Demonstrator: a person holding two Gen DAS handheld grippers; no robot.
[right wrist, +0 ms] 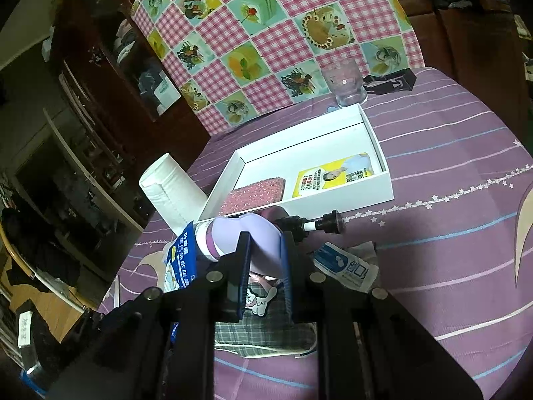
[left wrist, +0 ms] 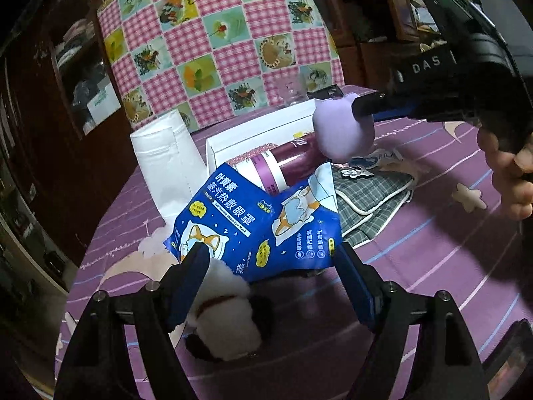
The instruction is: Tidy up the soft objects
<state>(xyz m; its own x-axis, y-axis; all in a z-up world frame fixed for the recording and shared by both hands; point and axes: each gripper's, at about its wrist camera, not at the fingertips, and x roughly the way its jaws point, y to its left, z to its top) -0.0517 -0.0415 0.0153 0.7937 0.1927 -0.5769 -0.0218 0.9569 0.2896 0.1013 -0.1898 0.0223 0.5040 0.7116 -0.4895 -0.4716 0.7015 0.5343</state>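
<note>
Lilac squishy toy (right wrist: 263, 243) pinched in right hand-held gripper (right wrist: 264, 256), left hand-held gripper (left wrist: 269, 260) spread around plush toy (left wrist: 223, 313).

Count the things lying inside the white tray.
2: a pink pad at the near left end of the tray, and a yellow leaflet toward its right. More could hide behind the near wall.
</note>
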